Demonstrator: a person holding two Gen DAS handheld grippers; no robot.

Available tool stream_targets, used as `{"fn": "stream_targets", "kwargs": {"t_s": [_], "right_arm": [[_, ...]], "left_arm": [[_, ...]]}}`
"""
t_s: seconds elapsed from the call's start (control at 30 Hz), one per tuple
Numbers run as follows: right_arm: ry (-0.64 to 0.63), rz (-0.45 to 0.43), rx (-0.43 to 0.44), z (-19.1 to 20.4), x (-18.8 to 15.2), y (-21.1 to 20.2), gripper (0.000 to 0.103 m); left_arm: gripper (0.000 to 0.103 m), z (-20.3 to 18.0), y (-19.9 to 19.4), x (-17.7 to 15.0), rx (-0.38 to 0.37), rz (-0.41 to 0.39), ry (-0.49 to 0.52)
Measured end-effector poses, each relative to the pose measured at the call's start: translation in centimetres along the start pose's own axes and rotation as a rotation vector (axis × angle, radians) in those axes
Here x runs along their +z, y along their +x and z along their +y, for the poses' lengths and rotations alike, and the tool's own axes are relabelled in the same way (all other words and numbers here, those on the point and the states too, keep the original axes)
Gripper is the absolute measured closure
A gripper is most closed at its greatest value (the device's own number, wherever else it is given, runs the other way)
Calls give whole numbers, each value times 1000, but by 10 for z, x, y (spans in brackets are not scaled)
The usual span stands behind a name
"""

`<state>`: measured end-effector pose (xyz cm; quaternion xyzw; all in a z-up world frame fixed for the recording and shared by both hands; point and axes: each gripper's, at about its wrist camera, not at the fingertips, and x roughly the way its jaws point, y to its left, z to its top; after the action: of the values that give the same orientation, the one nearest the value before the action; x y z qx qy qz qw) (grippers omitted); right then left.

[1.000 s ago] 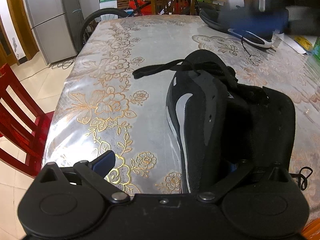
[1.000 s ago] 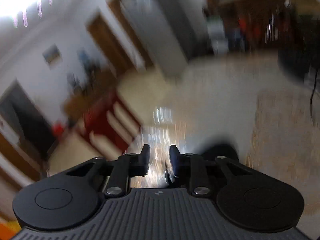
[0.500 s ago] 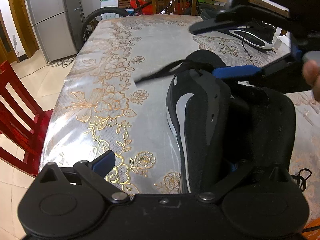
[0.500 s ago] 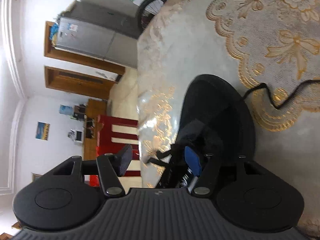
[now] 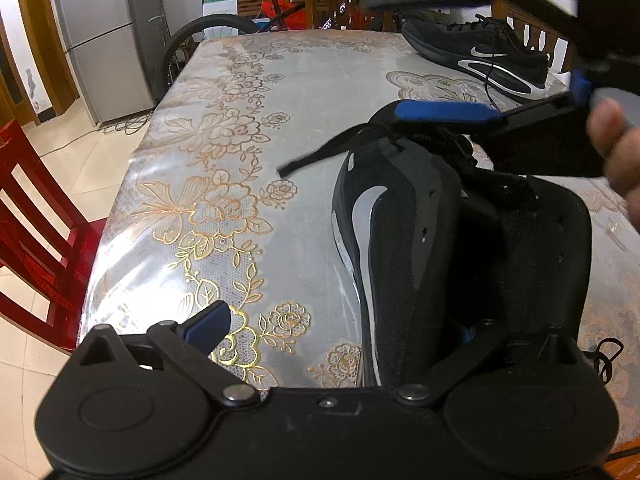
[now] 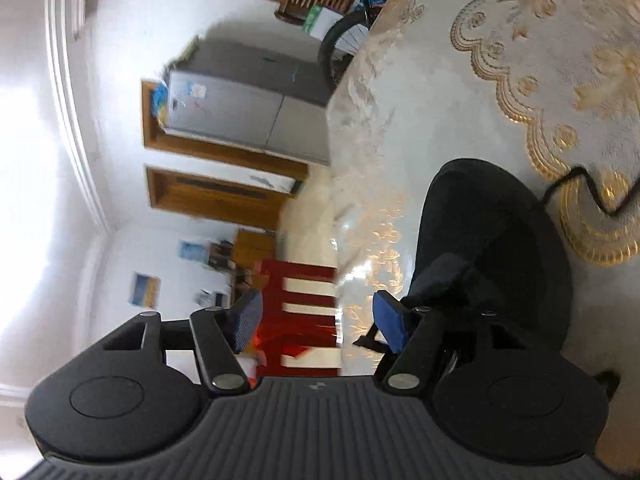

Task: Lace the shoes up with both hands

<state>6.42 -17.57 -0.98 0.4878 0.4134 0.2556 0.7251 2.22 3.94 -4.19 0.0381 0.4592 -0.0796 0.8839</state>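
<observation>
Left wrist view: the left gripper (image 5: 340, 332) had its jaws spread wide around the heel of a black shoe (image 5: 420, 240) standing on the bench (image 5: 240, 120). One blue-padded finger (image 5: 208, 322) hung clear beside the shoe, over the floral cover; the other was hidden at the shoe's collar, so contact could not be told. Ahead of these jaws, the right gripper (image 5: 460, 56) reached in from the far right, rolled on its side with jaws apart, its lower blue finger (image 5: 444, 111) lying over the shoe's toe. A person's hand (image 5: 616, 148) gripped its body. A loose black lace (image 5: 320, 154) trailed off the toe end. A second black shoe (image 5: 476, 54) lay well beyond the jaws on the bench.

Right wrist view: the right gripper (image 6: 316, 320) held nothing, jaws parted. The shoe's toe (image 6: 500, 240) sat just past the right-hand pad (image 6: 390, 326). Only here, another lace (image 6: 592, 192) curled across the gold lace pattern beyond the toe, with a red chair (image 6: 300, 308) showing between the jaws.
</observation>
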Motion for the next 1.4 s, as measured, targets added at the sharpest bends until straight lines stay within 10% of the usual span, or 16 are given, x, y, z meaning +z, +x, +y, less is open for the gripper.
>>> {"fn": "stream_targets", "kwargs": {"t_s": [0.3,0.57,0.87,1.03,1.27,1.4], "right_arm": [[-4,126,-160,16,8,18,37],[24,216,-419,33,16,48,67],[-167,-4,-570,52,1,68,62],[-113,-72,-404,35,21,75,46],[-222,-231,131,77,60,35,41],[-504,-240,87,129,68,16,25]], "left_arm": [[0,1,0,-1,-7,0,-16],[0,0,0,-2,-6,-4,-29],[0,0,-1,-4,-10,-7,-39],[0,0,-1,-4,-13,-8,-36],[0,1,0,-4,-20,-5,-32],[0,1,0,-3,-19,-4,-24]]}}
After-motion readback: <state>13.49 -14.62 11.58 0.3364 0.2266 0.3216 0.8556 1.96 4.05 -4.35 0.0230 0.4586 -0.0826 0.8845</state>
